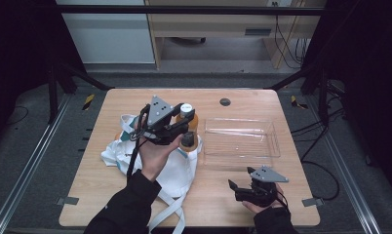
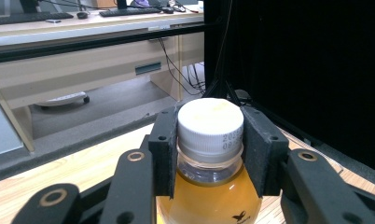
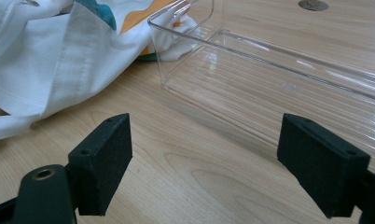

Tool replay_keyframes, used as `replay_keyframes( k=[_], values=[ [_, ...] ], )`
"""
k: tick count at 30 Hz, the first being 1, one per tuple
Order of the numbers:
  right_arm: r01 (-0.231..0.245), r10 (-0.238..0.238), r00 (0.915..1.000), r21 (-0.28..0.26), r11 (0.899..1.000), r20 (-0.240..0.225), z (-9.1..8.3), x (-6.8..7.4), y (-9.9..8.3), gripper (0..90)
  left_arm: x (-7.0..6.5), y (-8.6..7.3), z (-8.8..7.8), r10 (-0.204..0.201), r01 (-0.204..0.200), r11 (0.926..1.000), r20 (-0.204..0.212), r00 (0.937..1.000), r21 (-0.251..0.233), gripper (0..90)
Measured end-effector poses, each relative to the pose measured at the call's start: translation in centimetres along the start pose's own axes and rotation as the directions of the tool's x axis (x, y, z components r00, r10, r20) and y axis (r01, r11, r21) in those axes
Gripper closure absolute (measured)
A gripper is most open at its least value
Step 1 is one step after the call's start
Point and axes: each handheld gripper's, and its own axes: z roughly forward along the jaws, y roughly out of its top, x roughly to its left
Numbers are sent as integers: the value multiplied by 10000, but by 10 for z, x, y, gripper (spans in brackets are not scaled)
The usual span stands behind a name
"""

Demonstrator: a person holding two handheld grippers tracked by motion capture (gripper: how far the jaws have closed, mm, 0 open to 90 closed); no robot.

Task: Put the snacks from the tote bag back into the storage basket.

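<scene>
A clear bottle (image 1: 190, 119) of orange-yellow drink with a white screw cap (image 2: 210, 125) stands upright above the white cloth bag (image 1: 177, 170). My left gripper (image 1: 186, 132) is shut on it, with the black pads (image 2: 164, 149) pressed against both sides of the neck just under the cap. The liquid-filled body of the bottle (image 2: 209, 200) hangs below the pads. Near the table's front right, my right gripper (image 1: 234, 187) rests low over the wood. It is open (image 3: 218, 172) with nothing between its pads.
A clear plastic tray (image 1: 273, 142) lies right of the bottle, and its near wall (image 3: 269, 56) stands just ahead of the right gripper. The white bag (image 3: 59, 56) with teal and orange print spreads over the table's left half, straps trailing forward. A round grommet (image 1: 225, 102) sits at the back.
</scene>
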Motion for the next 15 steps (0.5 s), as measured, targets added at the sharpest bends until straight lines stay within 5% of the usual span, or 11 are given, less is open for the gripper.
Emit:
replay_keyframes(
  k=[15],
  values=[
    [6,-6,10000,-29,10000,-50,0,0,0,181,-17,1,26,86,-88,9999,253,9996,71,587]
  ],
)
